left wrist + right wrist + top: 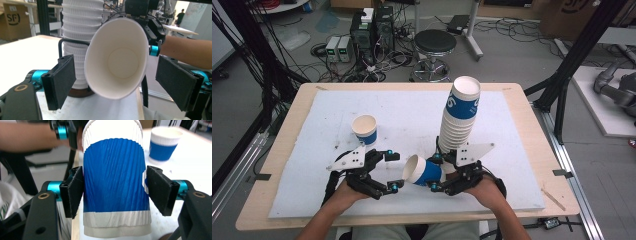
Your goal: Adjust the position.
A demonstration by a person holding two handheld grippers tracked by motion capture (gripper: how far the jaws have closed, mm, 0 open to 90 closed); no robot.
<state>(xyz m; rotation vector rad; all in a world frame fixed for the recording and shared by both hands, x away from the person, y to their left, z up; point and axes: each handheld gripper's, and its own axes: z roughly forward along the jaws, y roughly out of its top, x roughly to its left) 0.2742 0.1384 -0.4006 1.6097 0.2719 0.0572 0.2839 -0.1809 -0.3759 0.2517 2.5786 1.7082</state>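
Paper cup (423, 171), blue-sleeved with a white rim and base, lying on its side in the right gripper (445, 173); its long axis runs level across the table, mouth toward the left gripper (393, 171) and base toward the right hand (484, 187). In the right gripper view the two black pads press on the ribbed blue sleeve from either side, closed on the cup (114, 182). The left gripper stands just beside the cup's mouth with its jaws spread wide and nothing between the pads; in the left gripper view the white inside of the cup (117, 58) faces the camera between them. Three cup items are counted: this held cup, one tall leaning stack of nested cups (459, 117) just behind it, and one single upright cup (364, 129) well apart beyond the left gripper. White print on the stack's top sleeve is too small to read. All rest over a white sheet (412, 112) on a wooden table (282, 150). In the left gripper view, a cardboard box (12, 21) behind the stack bears the letters "SF".
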